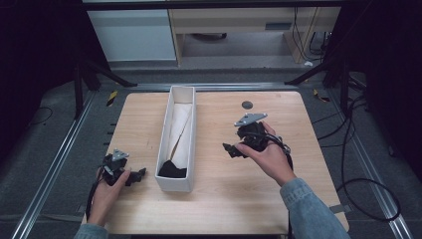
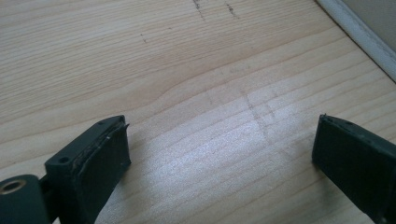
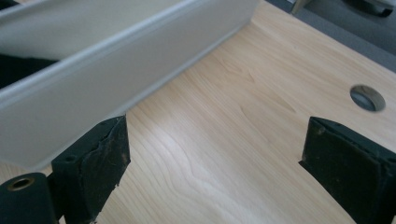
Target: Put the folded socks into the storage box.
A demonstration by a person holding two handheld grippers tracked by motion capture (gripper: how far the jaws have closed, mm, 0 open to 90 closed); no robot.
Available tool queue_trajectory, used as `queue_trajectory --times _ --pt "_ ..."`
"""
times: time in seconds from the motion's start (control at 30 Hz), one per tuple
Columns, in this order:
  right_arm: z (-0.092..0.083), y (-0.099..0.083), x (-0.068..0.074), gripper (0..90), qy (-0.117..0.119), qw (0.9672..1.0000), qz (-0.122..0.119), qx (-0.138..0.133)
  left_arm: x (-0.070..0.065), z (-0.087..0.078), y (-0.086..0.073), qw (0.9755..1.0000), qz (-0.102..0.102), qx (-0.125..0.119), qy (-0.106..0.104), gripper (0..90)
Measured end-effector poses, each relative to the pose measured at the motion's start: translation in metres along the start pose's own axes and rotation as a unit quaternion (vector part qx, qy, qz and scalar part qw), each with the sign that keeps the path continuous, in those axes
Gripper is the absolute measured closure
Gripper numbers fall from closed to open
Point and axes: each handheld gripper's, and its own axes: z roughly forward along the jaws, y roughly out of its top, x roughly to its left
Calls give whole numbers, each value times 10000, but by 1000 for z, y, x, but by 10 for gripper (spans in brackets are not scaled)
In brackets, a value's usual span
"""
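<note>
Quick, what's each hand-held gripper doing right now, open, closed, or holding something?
Left hand-held gripper: open, nothing between its jaws, over the bare wooden table.
Right hand-held gripper: open, holding nothing, beside the white box.

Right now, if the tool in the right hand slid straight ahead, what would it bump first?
Probably the long white box. The right tool points its open jaws toward that box's side wall, with only bare table between them. The exact angle is hard to judge.
</note>
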Motion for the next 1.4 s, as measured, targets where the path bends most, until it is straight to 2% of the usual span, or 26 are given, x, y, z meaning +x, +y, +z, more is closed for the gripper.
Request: queue_trajectory --times 0.43,0.6,0.73,0.93,1.1,1.2,1.3,1.33,1.4 --pt "-18 -66 -14 118 -351 9986 383 109 0 1 -2 9999 2 -115 5 7" --pt "-15 -84 -14 118 -313 9978 565 176 -1 2 -3 9999 -15 -158 7 2" --pt "-7 -101 -14 119 -254 9962 788 274 0 2 -3 9999 1 -145 3 1" --pt "7 -123 -17 115 -200 9920 1192 369 0 2 -3 9999 8 -149 -5 0" --pt "11 -135 -26 109 -336 9887 1416 349 0 2 -3 9999 9 -145 -16 0" --pt "9 -143 -34 107 -509 9861 1555 290 0 2 -3 9999 13 -137 -18 0" --pt "7 -152 -44 101 -735 9824 1704 213 0 2 -3 9999 12 -137 -21 0" --pt "6 -156 -48 96 -823 9801 1789 228 0 2 -3 9999 13 -136 -21 0" --pt "5 -160 -53 95 -985 9782 1815 220 0 2 -3 9999 13 -136 -22 0"
